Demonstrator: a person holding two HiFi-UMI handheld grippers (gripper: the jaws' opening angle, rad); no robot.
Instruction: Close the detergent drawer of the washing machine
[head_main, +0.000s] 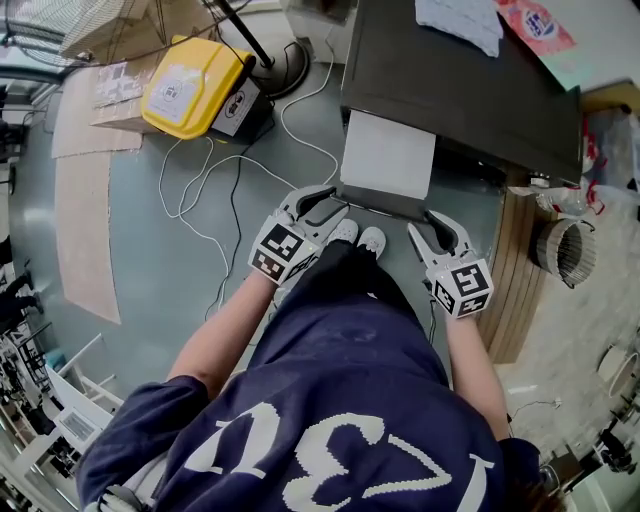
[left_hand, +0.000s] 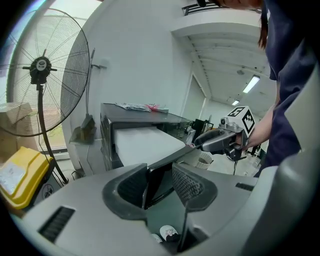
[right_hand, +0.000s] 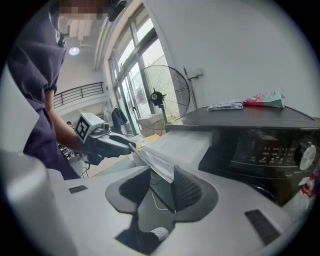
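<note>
The black washing machine (head_main: 470, 95) has its detergent drawer (head_main: 388, 155) pulled far out towards me, white on top, with a dark front panel (head_main: 385, 206). My left gripper (head_main: 318, 205) is at the panel's left end and my right gripper (head_main: 437, 232) at its right end. In the left gripper view the jaws (left_hand: 159, 172) stand open around the panel's end (left_hand: 160, 186). In the right gripper view the jaws (right_hand: 161, 180) are open too; the panel's edge (right_hand: 154, 167) lies against the right finger (right_hand: 186, 189), with a gap on the other side.
A white cloth (head_main: 460, 22) and a red-and-white packet (head_main: 535, 22) lie on the machine. A yellow case (head_main: 190, 85), a fan's base (head_main: 285, 65) and loose cables (head_main: 200, 200) are on the floor to the left. A wicker basket (head_main: 565, 250) stands right. My shoes (head_main: 358, 238) are under the drawer.
</note>
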